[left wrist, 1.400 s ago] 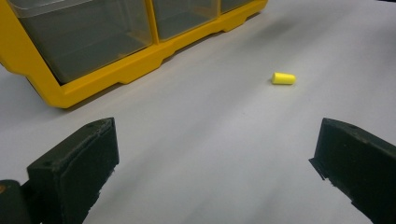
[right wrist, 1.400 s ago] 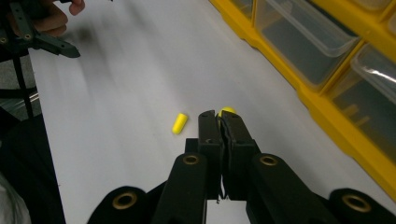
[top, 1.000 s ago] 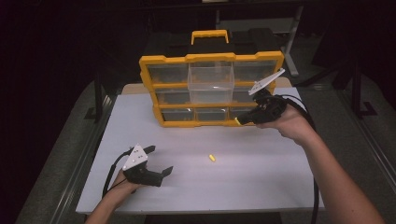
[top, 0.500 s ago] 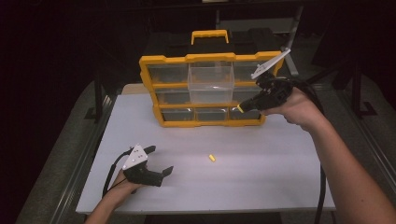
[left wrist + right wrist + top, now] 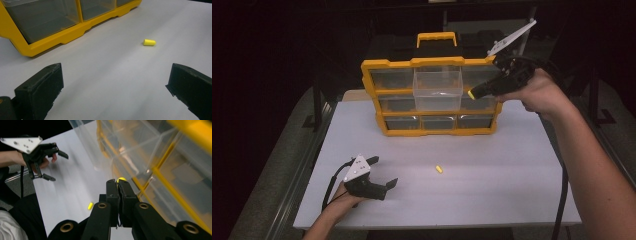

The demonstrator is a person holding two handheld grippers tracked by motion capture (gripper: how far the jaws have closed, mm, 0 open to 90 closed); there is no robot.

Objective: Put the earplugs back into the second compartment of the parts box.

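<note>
- Probably a lab or workshop, though the dark surroundings show little;
- a plain white table (image 5: 512, 190) on a grey floor, with dark metal frames behind;
- a yellow parts organizer (image 5: 432, 97) with clear drawers stands on it;
- each hand holds a camera-fitted gripper

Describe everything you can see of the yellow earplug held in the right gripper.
The yellow earplug is small, rounded and looks like soft foam. Only its tip pokes out above the right gripper, whose black jaws are shut on it. It is held up in the air by the pulled-out clear drawer of the yellow organizer, touching nothing but the jaws.
</note>
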